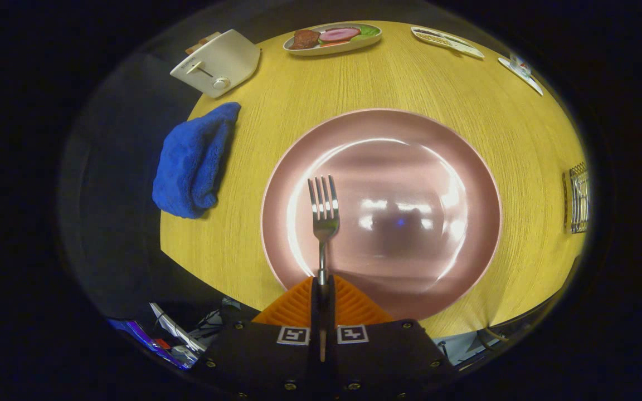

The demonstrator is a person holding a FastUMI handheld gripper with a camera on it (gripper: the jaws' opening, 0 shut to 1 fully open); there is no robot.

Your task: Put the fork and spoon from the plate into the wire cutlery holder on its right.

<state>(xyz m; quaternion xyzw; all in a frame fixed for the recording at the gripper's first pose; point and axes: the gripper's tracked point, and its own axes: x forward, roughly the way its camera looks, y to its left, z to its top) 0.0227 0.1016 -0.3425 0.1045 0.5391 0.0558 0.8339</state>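
Observation:
My gripper (321,285) is shut on the handle of a metal fork (324,214), whose tines point forward beyond the fingers. The fork hangs over the left part of a large pink plate (455,167) on the yellow wooden table. I see no other cutlery on the plate. The wire cutlery holder (577,197) stands to the right of the plate, near the table's right edge, and only part of it shows.
A blue cloth (193,161) lies at the table's left edge. A white toaster (218,62) stands behind it. A dish of food (332,38) and two flat white items (446,42) (520,72) lie along the far side.

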